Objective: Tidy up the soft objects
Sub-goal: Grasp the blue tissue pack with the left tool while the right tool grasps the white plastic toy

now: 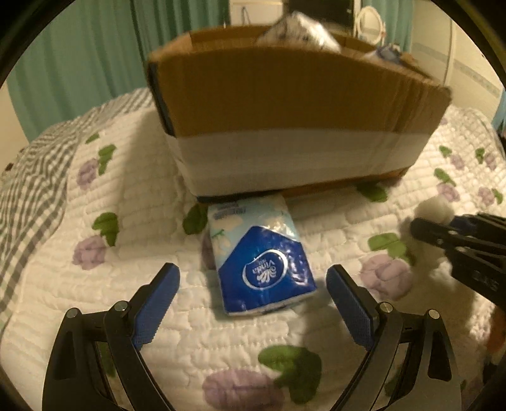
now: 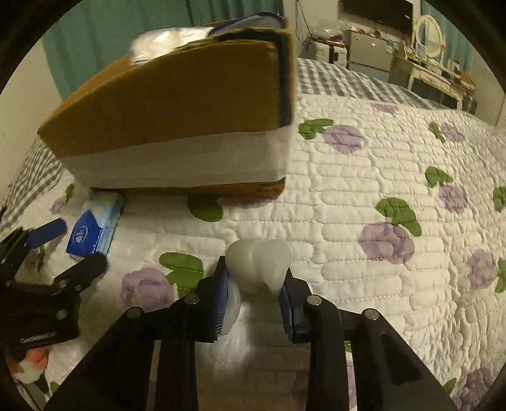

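Note:
A blue and white Vinda tissue pack [image 1: 261, 253] lies on the quilted bed, its far end against the base of a cardboard box [image 1: 294, 104]. My left gripper [image 1: 253, 303] is open, fingers either side of the pack's near end, not touching it. The pack [image 2: 95, 224] and the left gripper [image 2: 69, 249] also show at the left of the right wrist view. My right gripper [image 2: 254, 284] is shut on a white soft plush object [image 2: 259, 262], held just above the quilt. It shows in the left wrist view [image 1: 442, 234] at the right.
The box [image 2: 177, 126] holds plastic-wrapped items [image 2: 167, 41] that stick out over its rim. A floral quilt [image 2: 363, 189] covers the bed, with a grey checked blanket [image 1: 34, 189] at its edge. Furniture and a mirror [image 2: 427, 28] stand beyond. Teal curtains [image 1: 79, 63] hang behind.

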Available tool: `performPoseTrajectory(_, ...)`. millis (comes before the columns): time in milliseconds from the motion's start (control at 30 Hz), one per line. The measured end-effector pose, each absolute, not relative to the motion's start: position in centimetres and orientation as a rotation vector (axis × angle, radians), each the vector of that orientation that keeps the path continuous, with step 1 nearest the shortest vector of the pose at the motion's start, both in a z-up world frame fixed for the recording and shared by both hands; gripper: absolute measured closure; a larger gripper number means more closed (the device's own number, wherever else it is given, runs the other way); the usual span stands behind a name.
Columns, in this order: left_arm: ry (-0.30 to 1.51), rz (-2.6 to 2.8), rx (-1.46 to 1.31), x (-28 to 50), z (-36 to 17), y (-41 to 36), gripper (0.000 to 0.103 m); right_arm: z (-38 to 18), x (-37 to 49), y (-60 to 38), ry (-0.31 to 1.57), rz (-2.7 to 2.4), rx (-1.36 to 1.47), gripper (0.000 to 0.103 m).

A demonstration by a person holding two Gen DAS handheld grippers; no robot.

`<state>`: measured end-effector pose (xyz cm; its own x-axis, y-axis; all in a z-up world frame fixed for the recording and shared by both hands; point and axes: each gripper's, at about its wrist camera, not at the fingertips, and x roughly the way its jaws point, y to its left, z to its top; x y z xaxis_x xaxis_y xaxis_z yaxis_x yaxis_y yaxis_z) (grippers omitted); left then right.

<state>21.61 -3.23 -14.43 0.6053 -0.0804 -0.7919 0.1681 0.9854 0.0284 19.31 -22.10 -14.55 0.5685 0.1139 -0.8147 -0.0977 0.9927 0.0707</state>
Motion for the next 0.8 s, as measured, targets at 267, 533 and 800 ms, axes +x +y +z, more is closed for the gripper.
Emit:
performPoseTrajectory(267, 0.930, -0.154, 0.098, 22.9, -15.4, -3.4, 0.037, -13.8, 19.1, -21.7, 0.936, 0.150, 0.037, 0.076)
performPoseTrajectory(533, 0.911, -0.210, 0.074, 20.8, -14.1, -3.2, 0.048, -12.6, 18.5, -21.1, 0.911, 0.187, 0.024, 0.077)
performPoseTrajectory(800, 0.842, -0.258, 0.058, 17.2, -10.5, -2.6, 0.049, -10.2, 16.3, -20.7, 0.860, 0.241, 0.035, 0.077)
